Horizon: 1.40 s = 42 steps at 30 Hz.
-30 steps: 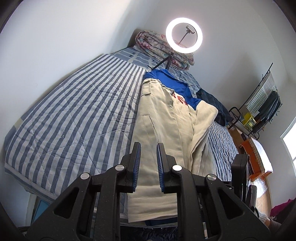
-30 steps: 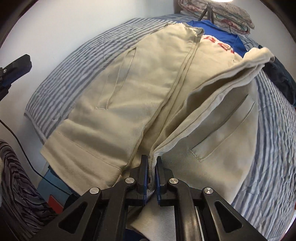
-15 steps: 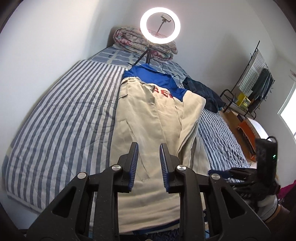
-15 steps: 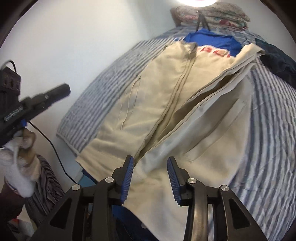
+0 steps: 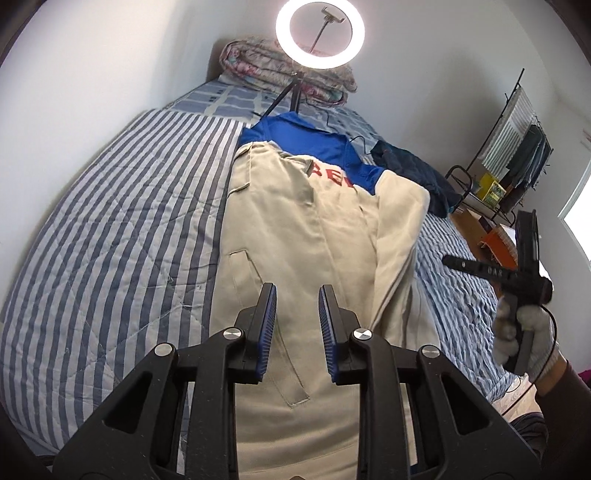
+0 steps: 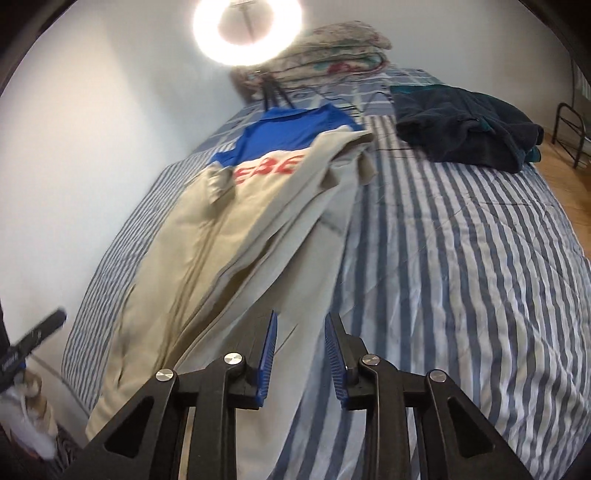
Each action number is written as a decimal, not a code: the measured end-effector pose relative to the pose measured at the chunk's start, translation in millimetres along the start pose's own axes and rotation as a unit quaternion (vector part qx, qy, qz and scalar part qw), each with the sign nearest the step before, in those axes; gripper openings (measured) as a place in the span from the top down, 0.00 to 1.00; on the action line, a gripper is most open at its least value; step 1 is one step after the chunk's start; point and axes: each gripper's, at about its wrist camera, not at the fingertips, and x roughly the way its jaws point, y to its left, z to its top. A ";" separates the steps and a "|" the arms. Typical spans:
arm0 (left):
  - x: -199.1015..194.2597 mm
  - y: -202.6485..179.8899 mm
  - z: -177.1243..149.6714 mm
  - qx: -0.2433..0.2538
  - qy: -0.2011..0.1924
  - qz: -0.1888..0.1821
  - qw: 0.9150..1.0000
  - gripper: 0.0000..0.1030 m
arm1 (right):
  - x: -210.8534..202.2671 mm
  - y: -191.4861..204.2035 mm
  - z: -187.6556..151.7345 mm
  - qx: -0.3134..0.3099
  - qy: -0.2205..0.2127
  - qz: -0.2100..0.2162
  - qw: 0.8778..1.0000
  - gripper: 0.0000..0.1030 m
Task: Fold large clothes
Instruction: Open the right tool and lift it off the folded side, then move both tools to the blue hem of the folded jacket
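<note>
A beige jacket lies lengthwise on the striped bed, its right half folded over onto the middle. Under its far end shows a blue shirt with red letters. My left gripper hovers over the jacket's near part, open, with nothing between its pads. My right gripper hangs above the jacket's right edge; its jaws are closing with nothing between them. In the left wrist view a gloved hand holds it off to the right of the bed.
A blue-and-white striped quilt covers the bed. A dark navy garment lies at the far right, and a folded floral blanket and a ring light on a tripod at the head. A clothes rack stands by the right wall.
My right gripper has let go of the jacket's folded edge, opened and swung away to the right over the striped quilt. The left gripper has opened a little and shifted sideways.
</note>
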 end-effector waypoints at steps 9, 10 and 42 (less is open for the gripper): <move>11.1 5.5 7.9 -0.013 0.005 -0.009 1.000 0.78 | 60.8 -46.0 54.7 0.066 -0.023 0.004 0.998 0.74; 12.4 4.6 9.0 -0.012 0.006 -0.010 1.000 0.78 | 67.2 -49.1 58.6 0.075 -0.024 0.008 0.997 0.74; 0.7 -5.0 9.2 0.008 0.009 -0.030 0.999 0.78 | 204.2 64.6 153.4 -0.100 0.063 -0.113 0.987 0.85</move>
